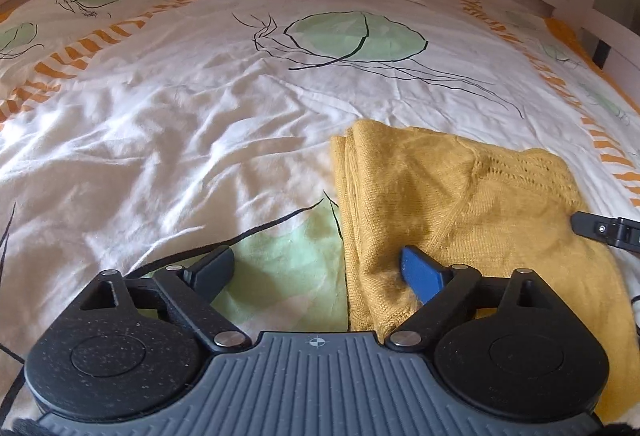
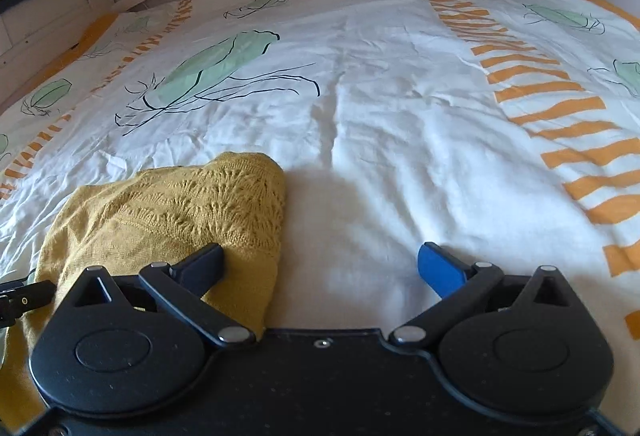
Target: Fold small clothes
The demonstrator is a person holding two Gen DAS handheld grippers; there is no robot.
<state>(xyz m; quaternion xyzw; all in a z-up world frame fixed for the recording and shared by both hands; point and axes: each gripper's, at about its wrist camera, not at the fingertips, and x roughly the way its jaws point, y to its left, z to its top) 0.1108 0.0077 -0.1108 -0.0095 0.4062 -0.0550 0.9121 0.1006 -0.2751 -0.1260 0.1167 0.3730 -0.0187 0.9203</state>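
We find no readable text, label, brand or number in either view. The one sign we can record is a small crosshair mark (image 1: 316, 342) on the ribbed grey body of the left gripper (image 1: 318, 272), at the middle of its front edge. The orange bands (image 2: 532, 75) on the bedcover (image 2: 380, 83) are plain stripes, not lettering.

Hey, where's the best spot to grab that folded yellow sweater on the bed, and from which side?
Probably the stacked fold edge of the yellow sweater on its left side, where several layers bunch together. Come in low from the left across the bare duvet, sliding one of the fingers under the stack. The left gripper already straddles that edge, open.
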